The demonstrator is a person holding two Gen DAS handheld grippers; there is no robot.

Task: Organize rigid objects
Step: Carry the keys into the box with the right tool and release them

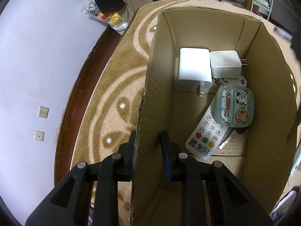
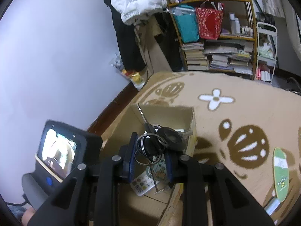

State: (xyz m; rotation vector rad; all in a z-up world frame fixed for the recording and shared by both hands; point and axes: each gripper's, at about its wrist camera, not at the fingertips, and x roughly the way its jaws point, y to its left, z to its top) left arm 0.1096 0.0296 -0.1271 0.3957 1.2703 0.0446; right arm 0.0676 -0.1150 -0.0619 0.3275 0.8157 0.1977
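The left gripper [image 1: 148, 150] straddles the near left wall of the cardboard box [image 1: 270, 98], one finger outside and one inside; the outer pad touches the wall, the inner one stands apart, so the jaws are narrow but not pinching. The right gripper [image 2: 150, 160] is clamped on a bunch of keys [image 2: 161, 141], rings and a black fob between its pads, held above the box [image 2: 120, 131].

The box stands on a tan patterned rug [image 1: 116, 86]. Inside lie two white chargers: a taller one [image 1: 193, 66] touching a squarer one [image 1: 224, 64] whose prongs point at the far right wall. A white remote control [image 1: 204, 133] lies nearer, partly under a glossy cartoon case [image 1: 235, 107]; a key [image 1: 227, 141] pokes out beneath.

Only the right wrist view shows the bookshelf [image 2: 216, 37], a green oval tag [image 2: 281, 173] on the rug, and the left gripper's small screen [image 2: 58, 148]. Only the left view shows the chargers.

The case reads "Cheers"; the remote reads "JSCN".
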